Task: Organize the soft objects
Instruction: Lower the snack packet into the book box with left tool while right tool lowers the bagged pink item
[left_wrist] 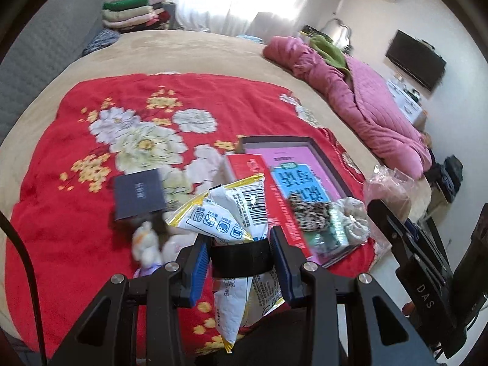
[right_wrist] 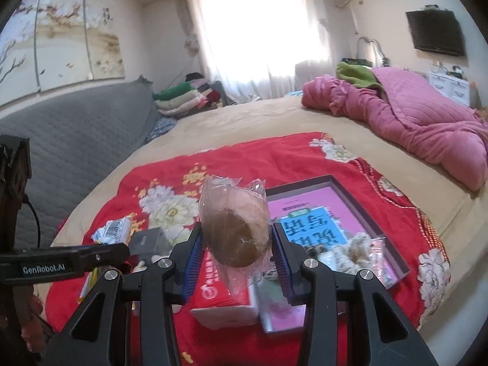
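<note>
The left claw (left_wrist: 240, 262) is clenched on a white and yellow crinkly snack bag (left_wrist: 231, 219) with a black band around its middle. The bag is up in the air, above the red flower blanket (left_wrist: 106, 140) that lies on the tan bed (left_wrist: 189, 48).

The right claw (right_wrist: 237, 262) is clenched on a clear plastic bag with a round brown bun inside (right_wrist: 235, 231). This bag is also lifted above the red flower blanket.

On the blanket, past the snack bag, lies a flat grey tray with a pink and blue book in it (left_wrist: 292, 164). A red and white box (left_wrist: 262, 189) leans on the near side of the tray. A leopard-spotted hair scrunchie (left_wrist: 309, 213) and a fluffy cream scrunchie (left_wrist: 353, 216) sit on the tray's near end, right beside each other.

To the left of the tray is a small dark grey card box (left_wrist: 138, 195). Near that box, closer to the claw, is a small white plush toy (left_wrist: 146, 244), which looks blurry.

Far behind the tray, a puffy pink quilt (left_wrist: 360, 91) is bunched up on the bed with a green cloth (left_wrist: 328, 50) on top. Folded clothes (left_wrist: 134, 13) are stacked in the far corner by the grey padded headboard (left_wrist: 45, 58). A black TV (right_wrist: 436, 32) hangs on the wall.
</note>
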A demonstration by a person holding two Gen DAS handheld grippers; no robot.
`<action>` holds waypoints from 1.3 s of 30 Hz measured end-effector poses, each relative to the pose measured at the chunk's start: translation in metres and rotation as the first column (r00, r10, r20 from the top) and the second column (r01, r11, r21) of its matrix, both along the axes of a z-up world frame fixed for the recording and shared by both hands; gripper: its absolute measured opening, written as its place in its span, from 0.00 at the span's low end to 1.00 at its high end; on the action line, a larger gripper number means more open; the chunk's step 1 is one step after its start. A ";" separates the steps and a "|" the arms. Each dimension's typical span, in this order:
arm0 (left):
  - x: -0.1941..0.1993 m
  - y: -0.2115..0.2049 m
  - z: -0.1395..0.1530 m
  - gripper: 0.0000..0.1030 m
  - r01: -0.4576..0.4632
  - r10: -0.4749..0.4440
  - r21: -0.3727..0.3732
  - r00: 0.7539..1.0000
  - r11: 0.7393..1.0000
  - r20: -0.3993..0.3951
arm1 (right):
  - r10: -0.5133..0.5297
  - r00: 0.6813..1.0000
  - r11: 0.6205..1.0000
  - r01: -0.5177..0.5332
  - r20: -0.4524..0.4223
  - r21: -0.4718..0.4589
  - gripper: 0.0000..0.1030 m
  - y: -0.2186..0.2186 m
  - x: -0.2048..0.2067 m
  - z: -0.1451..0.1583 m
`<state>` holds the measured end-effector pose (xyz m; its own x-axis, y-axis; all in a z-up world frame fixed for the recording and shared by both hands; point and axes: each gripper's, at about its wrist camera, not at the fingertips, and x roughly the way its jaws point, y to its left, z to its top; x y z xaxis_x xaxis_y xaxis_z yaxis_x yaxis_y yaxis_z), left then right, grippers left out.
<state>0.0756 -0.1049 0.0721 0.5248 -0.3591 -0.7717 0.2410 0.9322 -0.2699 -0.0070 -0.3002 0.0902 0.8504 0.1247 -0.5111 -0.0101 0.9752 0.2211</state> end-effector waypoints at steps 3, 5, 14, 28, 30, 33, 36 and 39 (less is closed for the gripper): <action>0.002 -0.019 0.004 0.38 0.033 -0.033 0.017 0.999 0.999 0.016 | -0.026 1.000 1.000 0.025 0.007 0.012 0.42 -0.012 -0.001 0.001; 0.005 -0.033 0.006 0.38 0.057 -0.057 0.020 0.998 0.998 0.022 | -0.043 0.999 0.999 0.043 0.011 0.019 0.43 -0.022 -0.001 0.002; 0.024 -0.083 0.000 0.38 0.134 -0.135 0.044 0.991 0.990 0.018 | -0.137 0.990 0.990 0.137 0.011 0.036 0.43 -0.063 0.000 0.001; 0.069 -0.152 -0.031 0.38 0.226 -0.222 0.063 0.973 0.972 -0.056 | -0.308 0.949 0.950 0.311 -0.073 0.029 0.43 -0.148 0.003 -0.026; 0.076 -0.163 -0.040 0.38 0.237 -0.232 0.067 0.970 0.969 -0.077 | -0.313 0.944 0.949 0.316 -0.101 0.011 0.43 -0.153 0.006 -0.034; 0.086 -0.175 -0.049 0.38 0.247 -0.239 0.085 0.966 0.965 -0.096 | -0.318 0.937 0.948 0.319 -0.147 -0.017 0.43 -0.159 0.013 -0.048; 0.095 -0.183 -0.060 0.38 0.253 -0.242 0.096 0.963 0.963 -0.117 | -0.317 0.927 0.948 0.313 -0.199 -0.056 0.43 -0.160 0.023 -0.064; 0.101 -0.188 -0.069 0.38 0.257 -0.243 0.107 0.961 0.961 -0.129 | -0.311 0.921 0.950 0.302 -0.235 -0.075 0.43 -0.160 0.031 -0.078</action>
